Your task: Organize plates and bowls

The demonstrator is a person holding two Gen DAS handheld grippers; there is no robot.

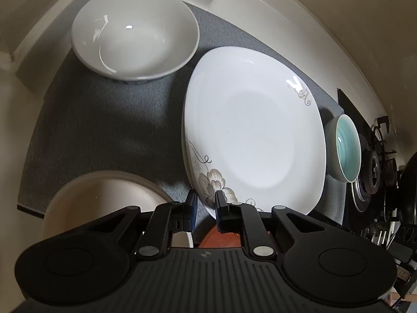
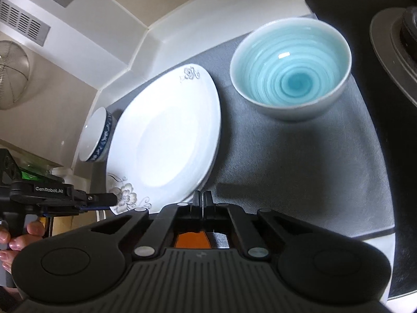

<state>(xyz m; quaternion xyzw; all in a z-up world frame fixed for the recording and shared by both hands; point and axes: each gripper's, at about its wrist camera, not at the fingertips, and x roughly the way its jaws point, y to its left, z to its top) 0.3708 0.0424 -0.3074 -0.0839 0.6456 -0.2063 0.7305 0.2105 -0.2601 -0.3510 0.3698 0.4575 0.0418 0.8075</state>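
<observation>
Three bowls (image 1: 134, 32), perhaps two stacked plates (image 1: 255, 140) (edges blurred), one mat (image 1: 104, 120).

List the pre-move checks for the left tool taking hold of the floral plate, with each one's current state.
1. Left tool open: ok, a gap shows between the fingers.
2. Aligned with the floral plate rim: ok, fingers sit at its near edge.
3. Rim between the fingers: cannot tell.
4. Right tool free: ok, shut on nothing.
5. Teal bowl apart from the plate: ok, grey mat shows between them.
6. White bowl clear of the plate: ok.
</observation>
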